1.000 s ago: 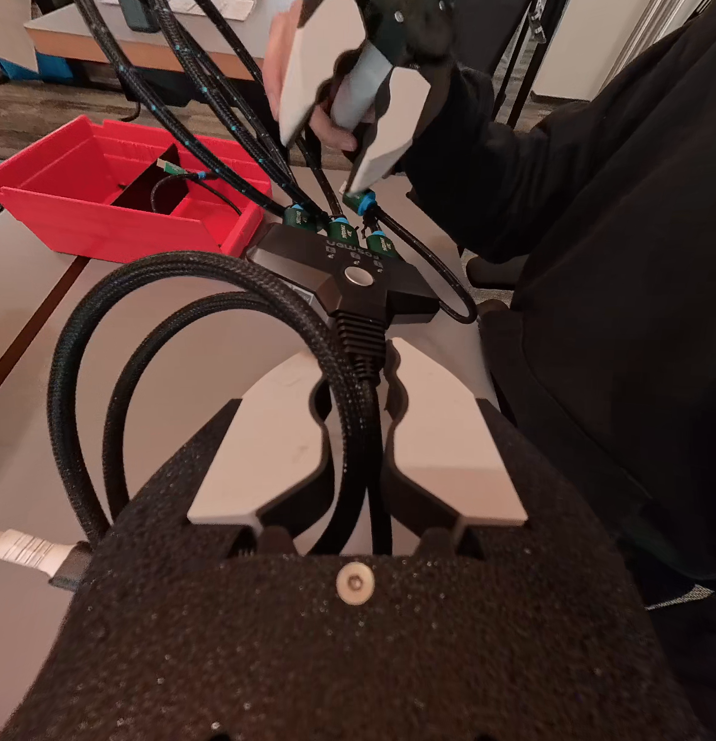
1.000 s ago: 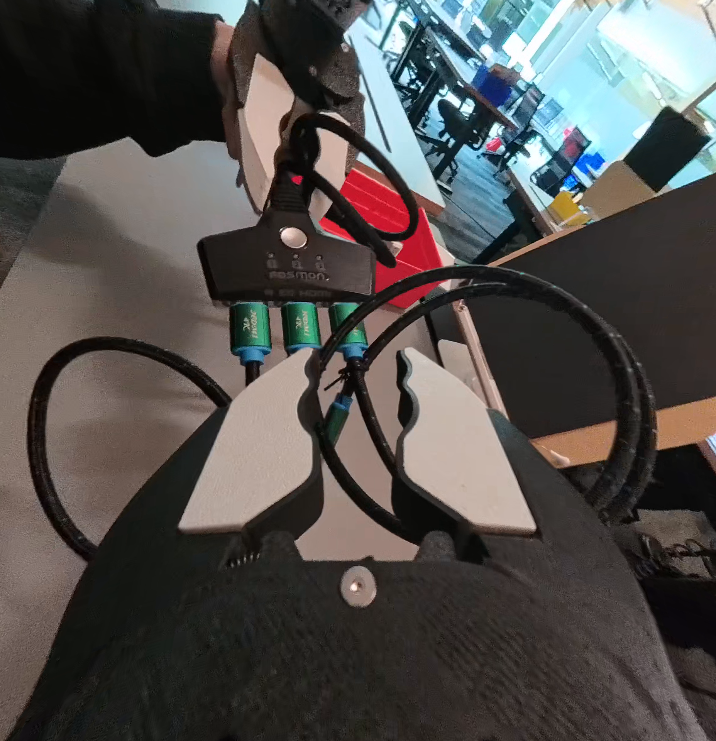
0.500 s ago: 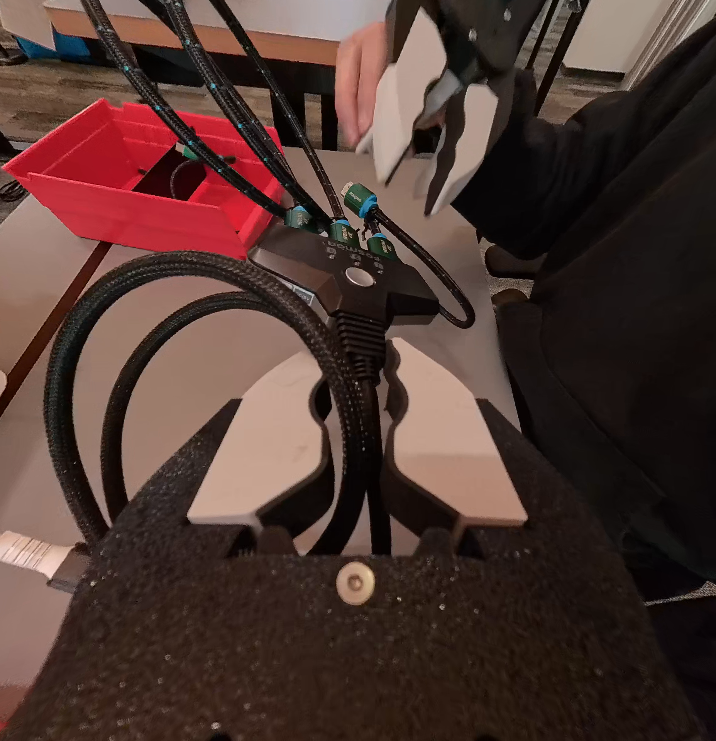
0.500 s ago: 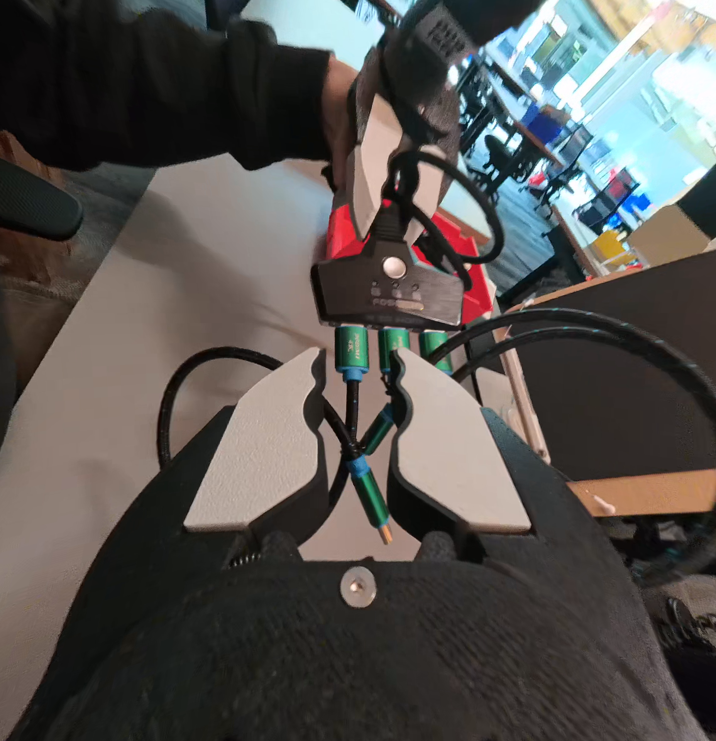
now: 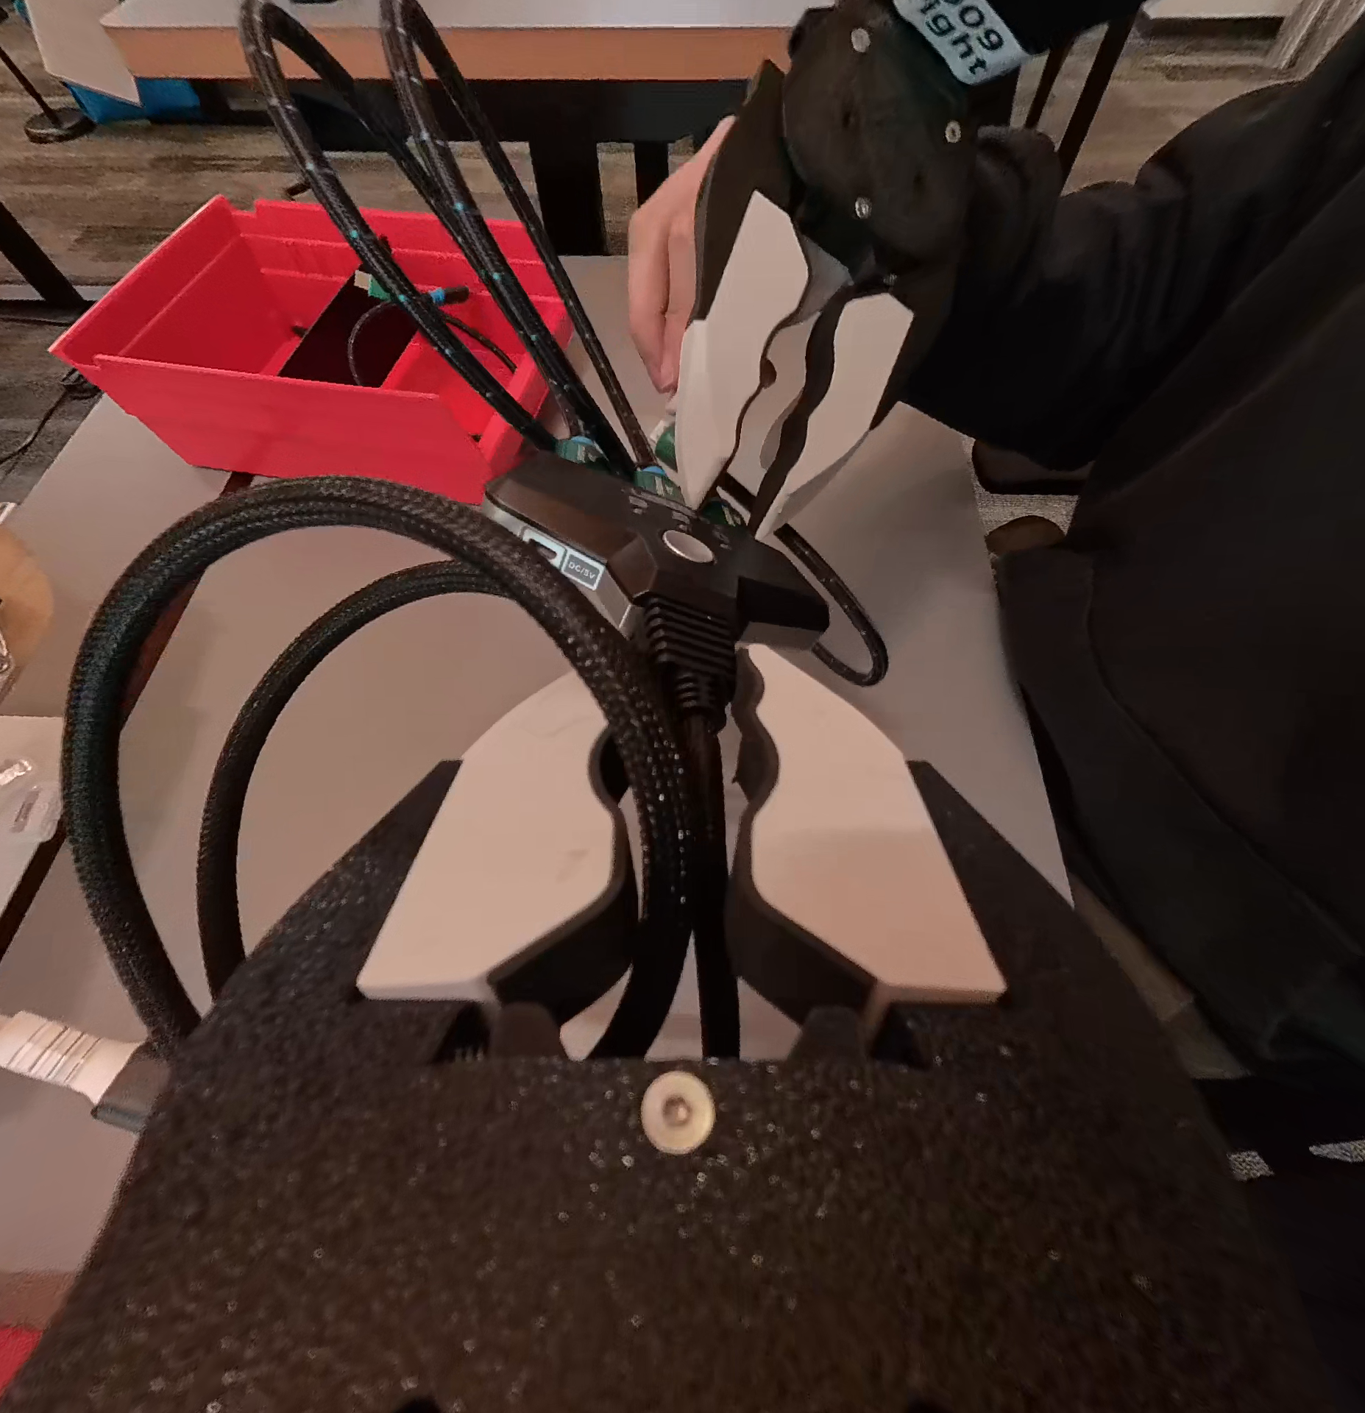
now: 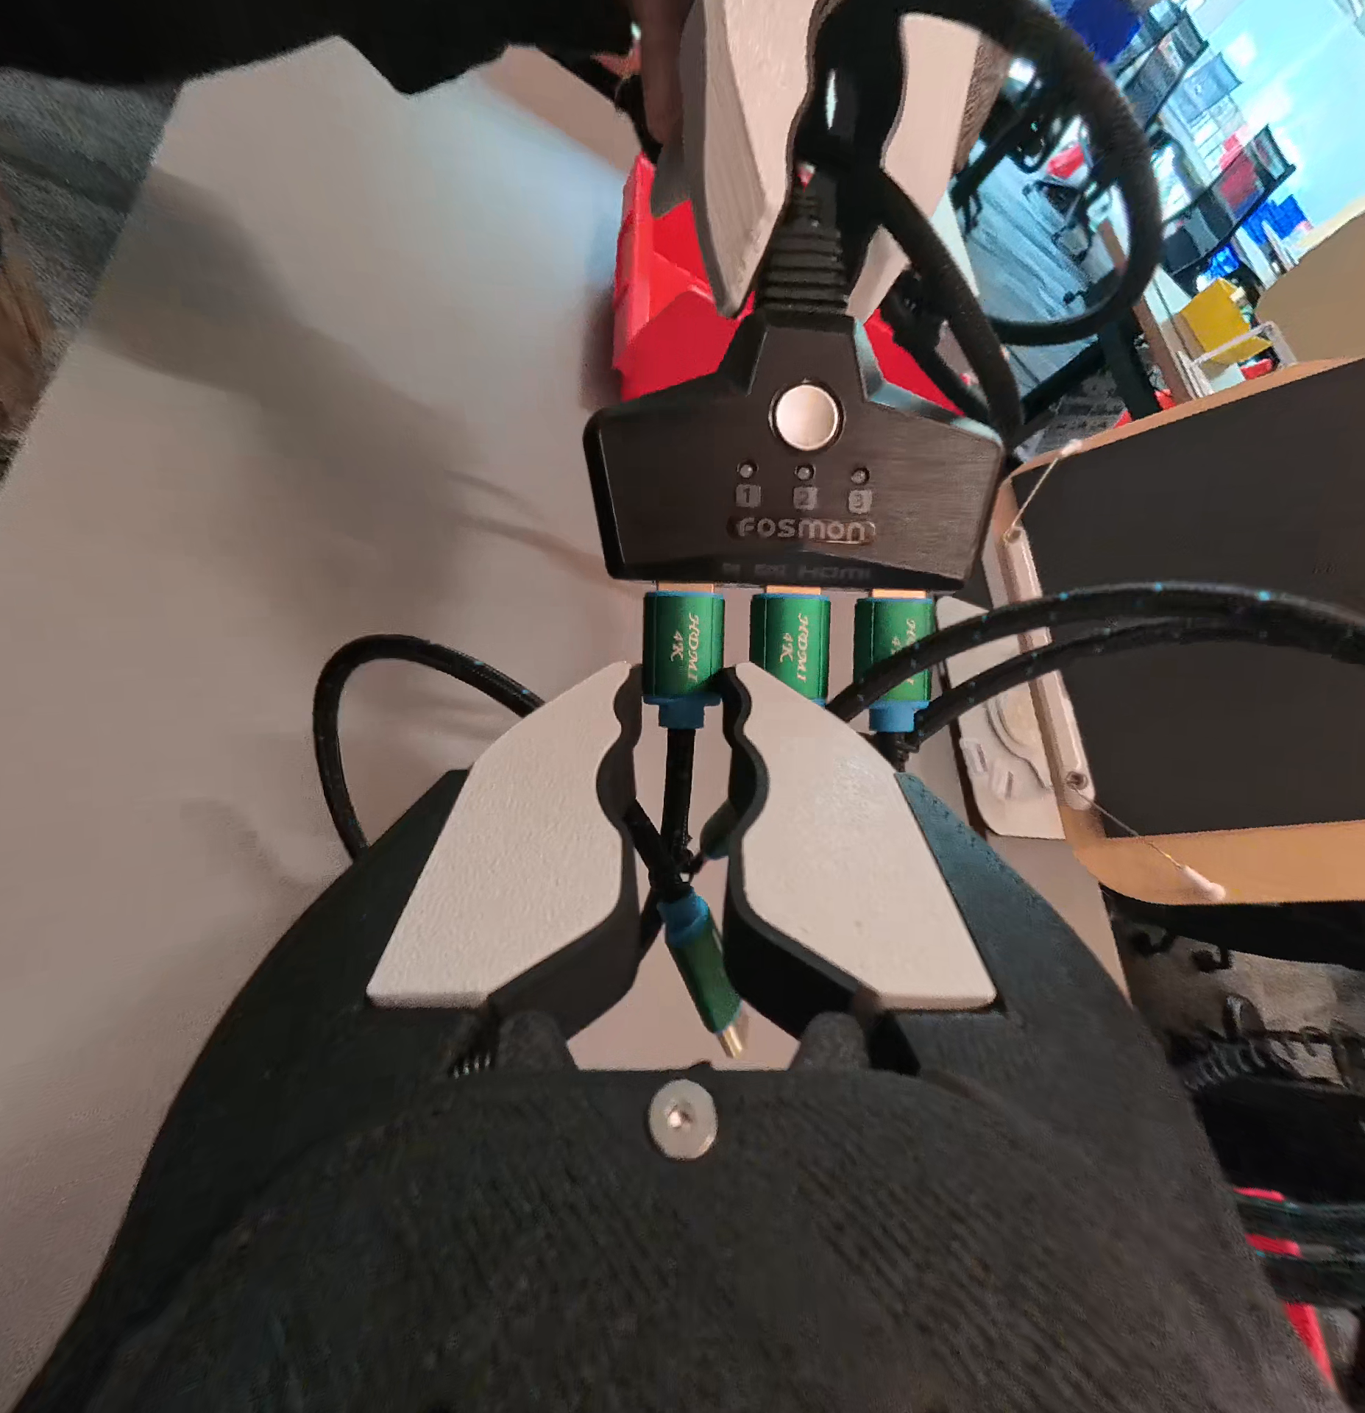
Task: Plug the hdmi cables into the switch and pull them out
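Note:
The black HDMI switch (image 6: 794, 489) has three green plugs in its ports. My left gripper (image 5: 729, 711) is shut on the switch's ribbed cable stub (image 5: 690, 650) and holds the switch (image 5: 664, 550) just above the table. It shows at the top of the right wrist view (image 6: 805, 298). My right gripper (image 6: 683, 673) is closed on the rear end of the leftmost plug (image 6: 683, 638). It also shows in the left wrist view (image 5: 729, 505), tips down at the switch's port side. That cable's loose plug (image 6: 702, 967) lies between my right fingers.
A red bin (image 5: 281, 413) with a cable inside stands just behind the switch. Thick braided cable loops (image 5: 129, 688) arch over the grey table (image 5: 396, 688) on the left. The person's dark sleeve and body (image 5: 1199, 535) fill the right side. A black-and-wood panel (image 6: 1199, 688) borders the table.
My right gripper came down from above to the switch's ports and its jaws narrowed around the leftmost plug. The left gripper kept its hold on the switch's cable.

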